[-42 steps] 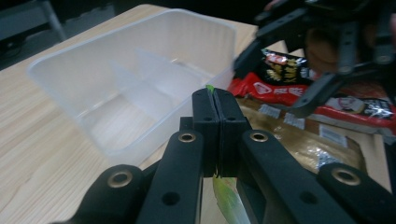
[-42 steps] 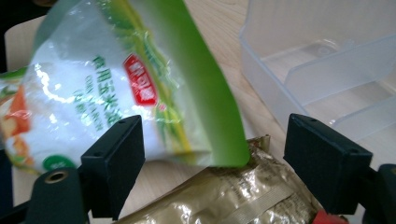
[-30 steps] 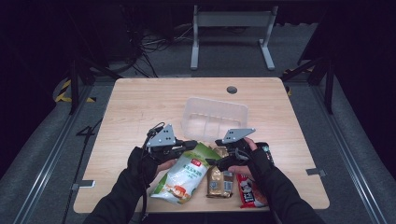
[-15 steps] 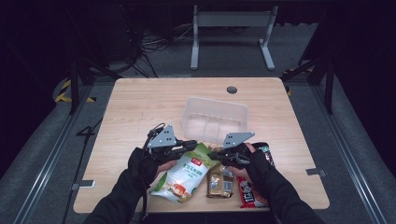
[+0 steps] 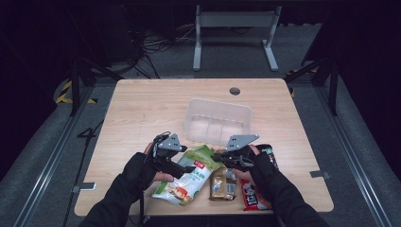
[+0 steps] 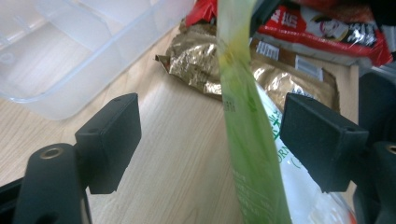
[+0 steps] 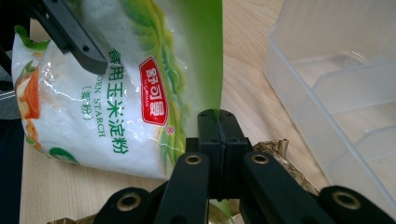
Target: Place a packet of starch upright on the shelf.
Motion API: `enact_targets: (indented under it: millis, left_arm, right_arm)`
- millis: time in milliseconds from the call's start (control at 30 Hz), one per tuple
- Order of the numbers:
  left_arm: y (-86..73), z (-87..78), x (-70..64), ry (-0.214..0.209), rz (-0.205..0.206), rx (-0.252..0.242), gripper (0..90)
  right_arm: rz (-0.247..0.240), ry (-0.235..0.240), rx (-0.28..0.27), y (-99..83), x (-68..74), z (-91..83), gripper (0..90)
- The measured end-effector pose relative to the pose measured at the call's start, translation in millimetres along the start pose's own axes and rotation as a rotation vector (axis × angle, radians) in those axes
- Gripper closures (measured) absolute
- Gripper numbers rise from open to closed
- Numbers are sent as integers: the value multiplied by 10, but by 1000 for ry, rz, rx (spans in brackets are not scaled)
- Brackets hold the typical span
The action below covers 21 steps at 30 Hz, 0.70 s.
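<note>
High view: I have both claws low over the near edge of the counter (image 5: 142,109). The starch bag (image 5: 189,177) lies between them, green top toward the clear bin (image 5: 216,120). My left claw (image 5: 191,168) sits at the bag's left side, my right claw (image 5: 215,156) at its upper right corner. A gold packet (image 5: 222,184) and a red packet (image 5: 253,194) lie just right of the bag.

Left gripper view: my left claw (image 6: 233,135) stands wide apart, the bag's green edge (image 6: 245,140) rising between the jaws nearer the right one; I cannot tell whether it touches.

Right gripper view: my right claw (image 7: 218,133) is pressed together, clamped on the bag's green corner (image 7: 205,70). The bin wall (image 7: 299,93) stands just beside.
</note>
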<state>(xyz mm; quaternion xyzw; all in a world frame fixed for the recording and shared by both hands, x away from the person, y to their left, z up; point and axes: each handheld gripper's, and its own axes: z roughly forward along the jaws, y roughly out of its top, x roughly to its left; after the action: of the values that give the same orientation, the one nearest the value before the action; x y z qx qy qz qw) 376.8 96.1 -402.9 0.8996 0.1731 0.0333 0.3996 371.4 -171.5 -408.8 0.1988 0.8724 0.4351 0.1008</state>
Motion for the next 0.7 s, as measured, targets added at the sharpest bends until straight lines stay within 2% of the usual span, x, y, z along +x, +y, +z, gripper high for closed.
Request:
enact_targets:
  millis: [100, 167, 200, 233, 267, 300, 367, 433, 467, 500, 533, 567, 600, 633, 700]
  left_arm:
    - [-13, 81, 8, -31, -13, 51, 235]
    - [-19, 110, 16, -43, -17, 63, 266]
    - [-23, 135, 19, -89, -30, 69, 266]
    - [-15, 133, 19, -118, -31, 78, 408]
    - [0, 135, 12, -137, -15, 78, 487]
    - [6, 131, -7, -136, -16, 78, 657]
    - [15, 120, -13, -138, -21, 77, 767]
    - [12, 120, -18, -122, -18, 80, 816]
    - [9, 116, -17, -110, -23, 79, 826]
    - [9, 116, -17, -110, -23, 79, 828]
    - [-4, 93, -5, -88, -33, 62, 828]
    - [-7, 76, 4, -73, -32, 53, 837]
    - [-13, 59, 11, -67, -42, 43, 840]
    - [-18, 33, 25, -60, -54, 29, 840]
    - [-22, -36, 39, -31, -51, -3, 842]
  right_arm:
    - [1, -6, -7, 3, 3, -12, 900]
    - [0, -7, -10, 3, 4, -17, 900]
    - [-2, -10, -13, 5, 6, -21, 900]
    - [1, -17, -20, 8, 4, -29, 900]
    - [1, -19, -24, 9, 2, -33, 900]
    - [5, -26, -30, 12, 0, -40, 900]
    - [16, -27, -37, 12, -12, -50, 875]
    - [30, -40, -55, 15, -22, -88, 811]
    - [37, -53, -69, 21, -23, -129, 720]
    - [37, -53, -69, 21, -23, -129, 720]
    - [45, -69, -81, 26, -26, -168, 630]
    - [68, -82, -100, 25, -42, -282, 588]
    - [62, -104, -111, 7, -46, -401, 506]
    - [62, -104, -111, 7, -46, -401, 506]
    - [64, -146, -116, -35, -65, -567, 415]
